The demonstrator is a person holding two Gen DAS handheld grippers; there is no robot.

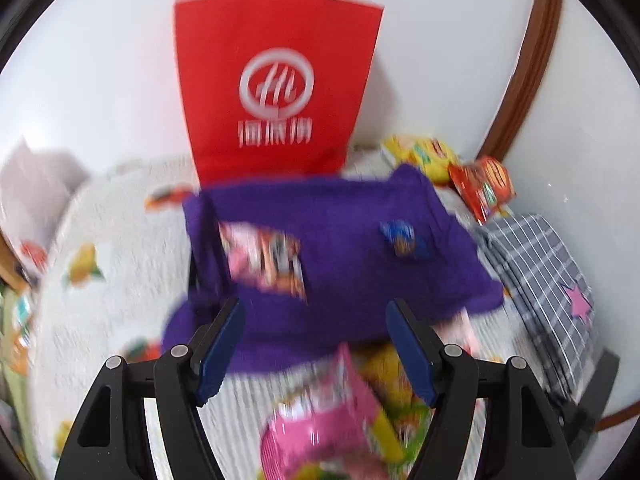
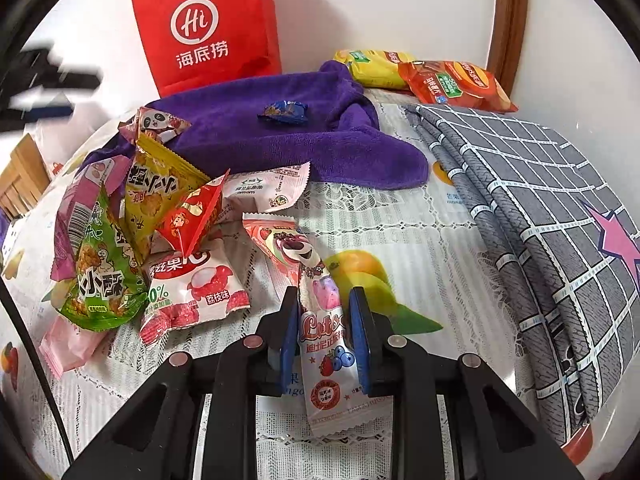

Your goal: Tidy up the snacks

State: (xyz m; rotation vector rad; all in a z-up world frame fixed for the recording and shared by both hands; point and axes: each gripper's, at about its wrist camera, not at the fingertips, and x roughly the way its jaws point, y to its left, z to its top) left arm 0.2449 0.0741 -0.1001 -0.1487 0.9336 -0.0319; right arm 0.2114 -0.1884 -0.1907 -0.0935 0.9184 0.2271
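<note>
the right gripper (image 2: 325, 322) is pinching a long pink-and-white snack packet (image 2: 320, 332) between its blue pads, the packet standing upright just above the tablecloth (image 2: 420, 240), low at 6 o'clock in the right wrist view. at 9 o'clock from it sits a heap of snacks (image 2: 132, 240): a green bag (image 2: 102, 280), a yellow bag (image 2: 154, 196), a small red pouch (image 2: 192, 220) and a lychee packet (image 2: 200, 288), all touching or overlapping. past the heap, toward 12 o'clock, a purple towel (image 2: 260, 144) lies spread out with a little blue candy (image 2: 284, 112) resting on it. a red paper bag (image 2: 208, 28) stands behind the towel against the wall. at 1 o'clock a yellow packet (image 2: 372, 66) and an orange packet (image 2: 456, 84) lie side by side, touching. a folded grey checked cloth (image 2: 540, 208) fills the 3 o'clock side. the left gripper (image 1: 316, 344) hangs over the near edge of the towel with its fingers spread wide and nothing between them; its view is blurred, with a pink packet (image 1: 332, 420) below it.
</note>
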